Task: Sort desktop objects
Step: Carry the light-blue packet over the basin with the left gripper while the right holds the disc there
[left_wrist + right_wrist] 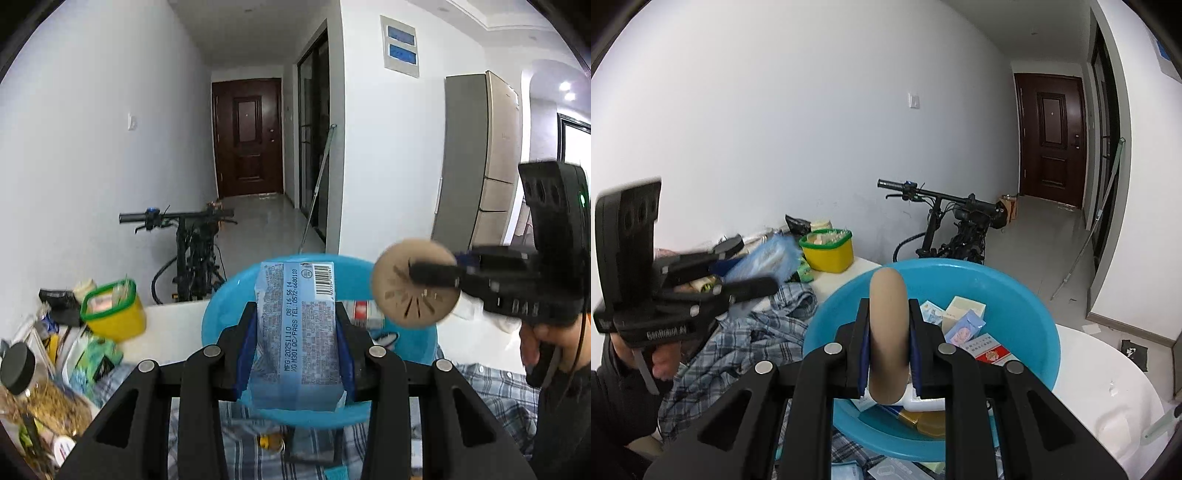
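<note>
Both tongs raised over blue basin [1034, 317]: left tongs [295, 332] clamp tissue pack [299, 332], right tongs [888, 343] clamp tan disc [888, 332]; plaid cloth [738, 343] on white tabletop [1100, 369].

We hold both tongs raised and level. Our left tongs [295, 332] are clamped on a packet. Our right tongs [888, 345], at their three o'clock, pinch a disc edge-on.

Basin [1027, 291] on table [1108, 376], boxes [964, 325] inside; tub [827, 251] behind-left.

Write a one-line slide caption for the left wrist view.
Left gripper clamps a blue packet above the blue basin.
</note>
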Motion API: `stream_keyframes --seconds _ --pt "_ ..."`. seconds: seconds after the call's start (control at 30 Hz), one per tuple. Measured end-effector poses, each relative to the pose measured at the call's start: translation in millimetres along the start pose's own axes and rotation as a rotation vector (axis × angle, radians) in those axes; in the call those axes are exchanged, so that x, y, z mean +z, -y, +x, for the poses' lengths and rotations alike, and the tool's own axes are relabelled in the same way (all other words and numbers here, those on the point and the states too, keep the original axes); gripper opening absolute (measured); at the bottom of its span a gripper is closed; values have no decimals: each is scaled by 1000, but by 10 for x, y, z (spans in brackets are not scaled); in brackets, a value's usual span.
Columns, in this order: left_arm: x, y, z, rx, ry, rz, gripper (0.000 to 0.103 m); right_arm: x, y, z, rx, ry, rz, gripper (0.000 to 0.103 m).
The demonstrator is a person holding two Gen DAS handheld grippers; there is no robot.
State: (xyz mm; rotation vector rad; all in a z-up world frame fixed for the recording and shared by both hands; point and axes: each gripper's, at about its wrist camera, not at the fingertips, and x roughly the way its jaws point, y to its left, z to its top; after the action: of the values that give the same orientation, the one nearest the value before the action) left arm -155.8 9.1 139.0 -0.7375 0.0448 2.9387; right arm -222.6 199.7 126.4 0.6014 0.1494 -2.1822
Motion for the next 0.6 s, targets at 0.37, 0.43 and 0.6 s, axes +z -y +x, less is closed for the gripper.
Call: stream_keyframes --seconds 0.37,0.43,0.6 --pt "235 70 526 -43 -23 23 40 -67 140 151 -35 -40 29 17" --pt "208 39 614 -49 -28 19 40 -81 175 159 -48 -42 35 17" --pt "48 -63 916 -60 -78 7 40 -125 260 218 -87 -57 49 17"
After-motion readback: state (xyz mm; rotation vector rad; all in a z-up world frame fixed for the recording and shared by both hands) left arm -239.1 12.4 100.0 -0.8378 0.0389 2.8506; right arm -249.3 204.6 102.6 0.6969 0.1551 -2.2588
